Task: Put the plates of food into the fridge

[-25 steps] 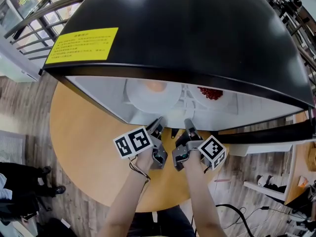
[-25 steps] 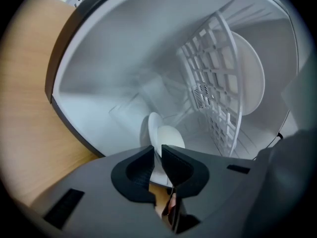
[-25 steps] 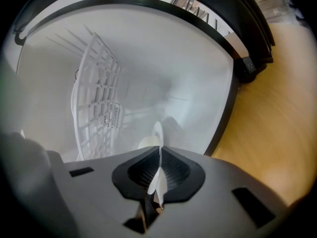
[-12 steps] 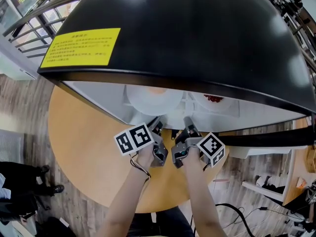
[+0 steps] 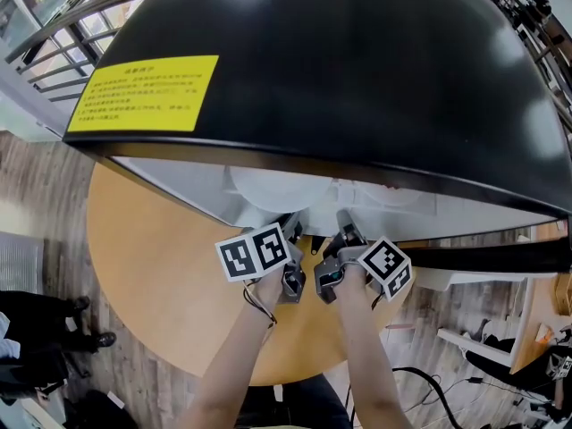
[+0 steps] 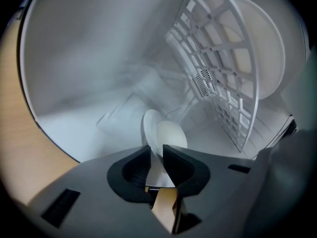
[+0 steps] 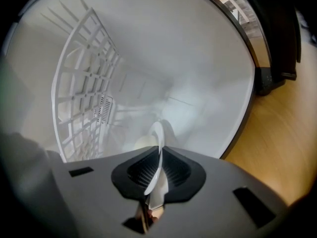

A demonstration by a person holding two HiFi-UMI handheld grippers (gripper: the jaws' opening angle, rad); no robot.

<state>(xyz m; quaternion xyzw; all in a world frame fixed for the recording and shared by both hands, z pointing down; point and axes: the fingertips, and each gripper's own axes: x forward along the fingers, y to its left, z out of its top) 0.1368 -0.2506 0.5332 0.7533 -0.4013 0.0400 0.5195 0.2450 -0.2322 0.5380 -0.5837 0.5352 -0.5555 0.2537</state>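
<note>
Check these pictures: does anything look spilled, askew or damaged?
Nothing stands out. The left gripper clamps the left plate by its rim, the right gripper the right plate, both inside the fridge; no spill or damage shows.

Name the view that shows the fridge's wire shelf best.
The left gripper view. There the white wire shelf fills the right side, with its grid bars close and clear. The right gripper view also shows it, but fainter, at its left. In the head view the black top of the fridge hides nearly all of it.
</note>
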